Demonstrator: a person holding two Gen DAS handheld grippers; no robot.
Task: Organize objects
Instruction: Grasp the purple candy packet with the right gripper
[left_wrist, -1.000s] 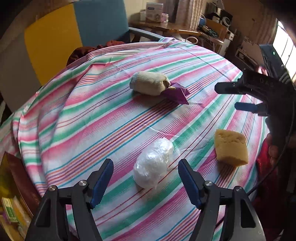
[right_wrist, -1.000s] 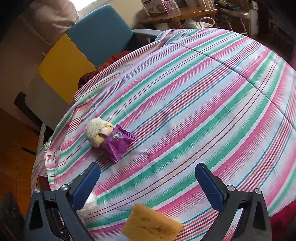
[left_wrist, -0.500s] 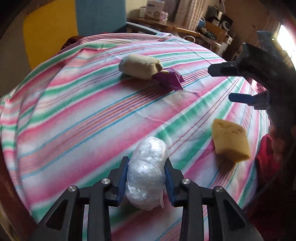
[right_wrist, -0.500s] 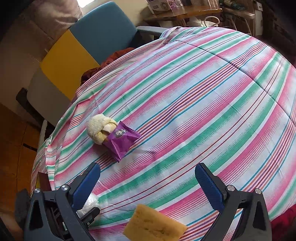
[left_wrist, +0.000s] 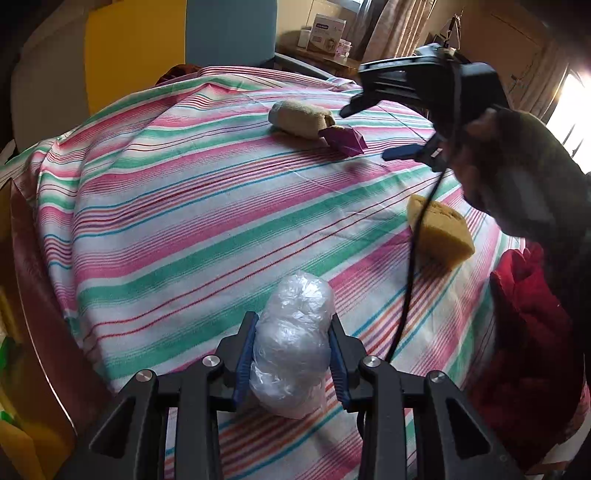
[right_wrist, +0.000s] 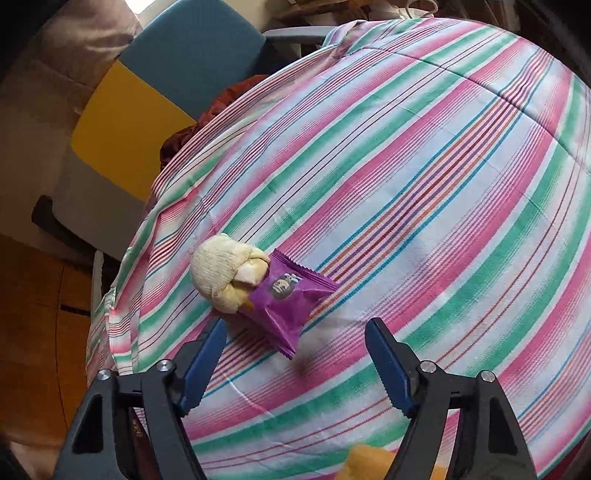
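Note:
My left gripper (left_wrist: 291, 362) is shut on a crumpled clear plastic bag ball (left_wrist: 293, 339), held just above the near edge of the striped tablecloth (left_wrist: 192, 206). My right gripper (right_wrist: 295, 365) is open and empty, hovering just short of a purple snack packet (right_wrist: 286, 304) that lies against a rolled cream sock (right_wrist: 221, 275). In the left wrist view the right gripper (left_wrist: 384, 129) hangs above the packet (left_wrist: 345, 138) and sock (left_wrist: 299, 118). A yellow sponge (left_wrist: 437, 232) lies at the right.
A yellow and blue chair (right_wrist: 159, 96) stands behind the table. A red cloth (left_wrist: 528, 317) hangs at the table's right edge. A cluttered desk with a white box (left_wrist: 327, 31) is at the back. The right gripper's black cable (left_wrist: 413, 266) dangles over the sponge.
My left gripper closed on the plastic ball and lifted it slightly. My right gripper moved forward and down towards the purple packet and sock, its jaws narrowing somewhat.

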